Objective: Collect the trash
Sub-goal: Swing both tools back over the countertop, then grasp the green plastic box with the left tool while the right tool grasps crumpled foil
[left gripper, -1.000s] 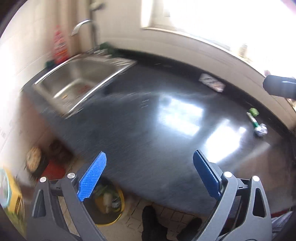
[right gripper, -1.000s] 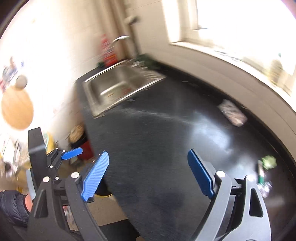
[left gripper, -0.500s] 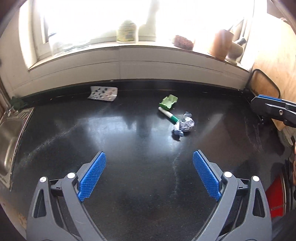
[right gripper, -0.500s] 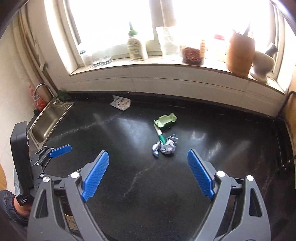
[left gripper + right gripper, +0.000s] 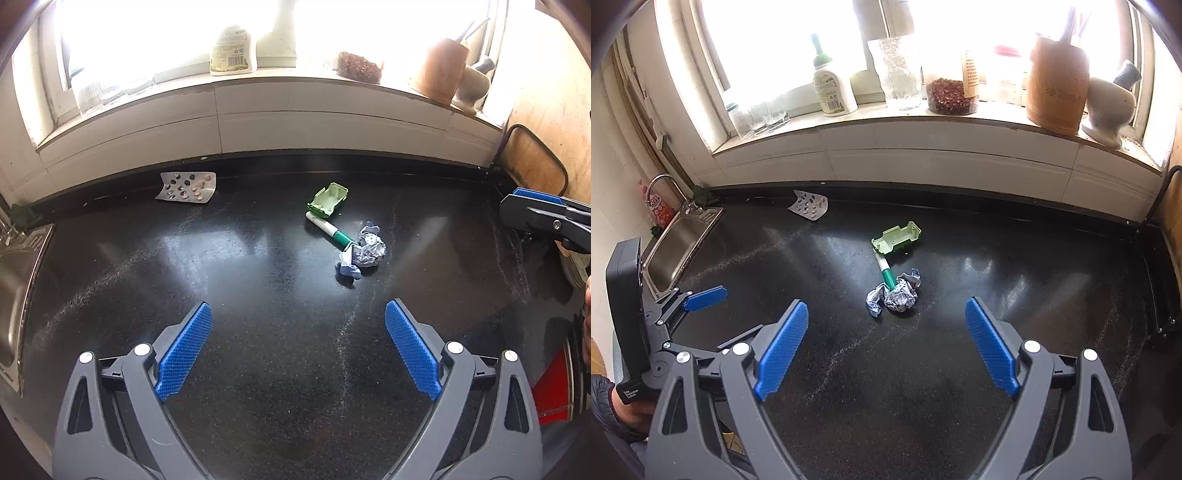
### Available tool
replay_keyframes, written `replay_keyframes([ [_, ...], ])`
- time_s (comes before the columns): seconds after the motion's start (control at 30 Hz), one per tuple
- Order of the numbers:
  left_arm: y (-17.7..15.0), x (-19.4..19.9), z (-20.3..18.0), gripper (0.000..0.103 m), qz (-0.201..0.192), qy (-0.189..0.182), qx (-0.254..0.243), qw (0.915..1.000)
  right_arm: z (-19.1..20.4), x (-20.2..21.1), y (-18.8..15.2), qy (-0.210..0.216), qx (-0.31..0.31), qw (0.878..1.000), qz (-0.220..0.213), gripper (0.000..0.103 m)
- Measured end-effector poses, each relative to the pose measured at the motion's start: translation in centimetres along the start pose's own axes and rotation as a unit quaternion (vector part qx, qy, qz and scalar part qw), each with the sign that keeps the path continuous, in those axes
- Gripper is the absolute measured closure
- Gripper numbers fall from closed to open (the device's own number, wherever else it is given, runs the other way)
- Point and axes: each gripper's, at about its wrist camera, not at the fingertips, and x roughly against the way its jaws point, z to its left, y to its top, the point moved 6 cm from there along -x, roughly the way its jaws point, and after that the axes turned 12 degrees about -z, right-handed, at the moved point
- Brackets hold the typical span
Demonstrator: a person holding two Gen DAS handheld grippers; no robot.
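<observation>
Lying on black table [image 5: 258, 369]: crumpled foil wad [image 5: 367, 249], green marker [image 5: 328, 229], green plastic tray [image 5: 328, 199], blister pack [image 5: 186, 186], left gripper [image 5: 297, 347] and right gripper [image 5: 886, 341] jaws spread, empty.

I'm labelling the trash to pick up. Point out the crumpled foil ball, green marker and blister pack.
crumpled foil ball [image 5: 899, 299], right wrist view, centre of the wad
green marker [image 5: 887, 275], right wrist view, green barrel
blister pack [image 5: 186, 186], left wrist view, middle of the sheet

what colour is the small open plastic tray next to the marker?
Light green. The tray shows best in the right wrist view, lying just behind the marker.
</observation>
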Motion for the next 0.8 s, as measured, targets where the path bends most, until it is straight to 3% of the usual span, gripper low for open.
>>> replay_keyframes([
  [0.23,0.1,-2.9,2.8,0.011,0.025,0.017,0.029,0.9991,0.0,-4.1,0.6,0.007,-0.007,1.000,0.024,0.019],
  [0.47,3.2,-8.1,6.0,0.011,0.034,0.036,0.051,0.9975,-0.6,-9.4,1.0,0.006,-0.013,0.998,0.055,0.019],
  [0.6,4.8,-12.2,5.3,0.011,0.038,0.026,0.017,0.9988,-1.3,-12.7,0.9,-0.001,-0.001,0.997,0.082,0.019],
  [0.8,5.9,-17.2,2.6,0.011,0.045,-0.028,-0.025,0.9983,-2.1,-16.1,-2.4,0.008,0.029,0.991,0.130,0.019],
])
